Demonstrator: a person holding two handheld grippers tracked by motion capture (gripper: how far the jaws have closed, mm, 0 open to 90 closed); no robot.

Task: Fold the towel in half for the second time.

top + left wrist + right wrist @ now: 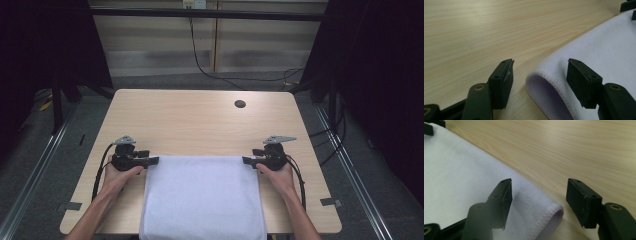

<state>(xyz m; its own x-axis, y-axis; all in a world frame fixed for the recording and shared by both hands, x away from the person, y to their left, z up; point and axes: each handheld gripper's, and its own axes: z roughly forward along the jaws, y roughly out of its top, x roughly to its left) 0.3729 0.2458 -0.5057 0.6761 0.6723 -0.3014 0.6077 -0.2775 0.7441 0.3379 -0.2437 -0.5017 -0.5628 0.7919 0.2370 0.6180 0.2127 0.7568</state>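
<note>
A white cloth lies flat on the wooden table, reaching from its middle to the near edge. My left gripper is at the cloth's far left corner, jaws open, with the slightly lifted corner between them and no pad pressing on it. My right gripper is at the far right corner, also open, the corner lying loose between its jaws. In the left gripper view, the other gripper's black tips show at the cloth's far end.
A dark round hole sits in the tabletop at the back right. Black cables run across the floor behind the table. Metal rails flank both sides. Bare wood lies beyond the cloth.
</note>
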